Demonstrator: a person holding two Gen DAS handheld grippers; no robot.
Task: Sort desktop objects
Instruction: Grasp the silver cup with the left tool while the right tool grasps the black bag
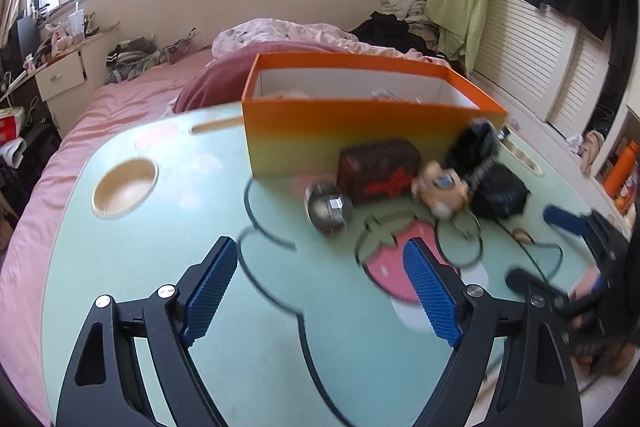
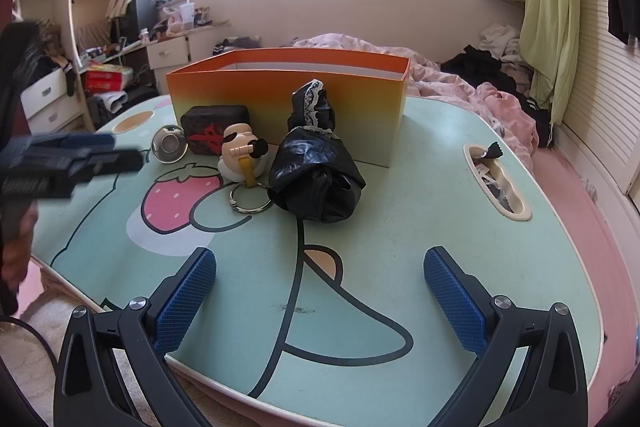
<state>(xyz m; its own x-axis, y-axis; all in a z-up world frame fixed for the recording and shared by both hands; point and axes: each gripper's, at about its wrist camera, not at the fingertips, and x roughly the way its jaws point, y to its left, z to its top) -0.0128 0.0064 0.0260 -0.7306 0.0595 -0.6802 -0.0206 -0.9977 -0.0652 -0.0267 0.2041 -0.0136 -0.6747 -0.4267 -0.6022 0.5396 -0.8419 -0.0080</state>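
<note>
An orange box [image 1: 360, 119] [image 2: 288, 99] stands open at the back of the mint cartoon table [image 1: 160, 287] [image 2: 440, 195]. In front of it lie a clear glass ball [image 1: 328, 207] [image 2: 170, 143], a dark block with a red mark [image 1: 378, 171] [image 2: 214, 131], a cream figurine keychain [image 1: 440, 191] [image 2: 242, 155] and a black lace-trimmed bundle [image 1: 500, 193] [image 2: 316, 179]. My left gripper [image 1: 320, 287] [image 2: 80, 155] is open and empty, short of the ball. My right gripper [image 2: 320, 303] [image 1: 548, 251] is open and empty near the table's front edge.
A round cup recess [image 1: 124, 187] sits at the table's left, a narrow slot [image 1: 216, 125] beside the box, and an oval side recess [image 2: 496, 183] with small items at the right. A pink bed [image 1: 120, 99] surrounds the table.
</note>
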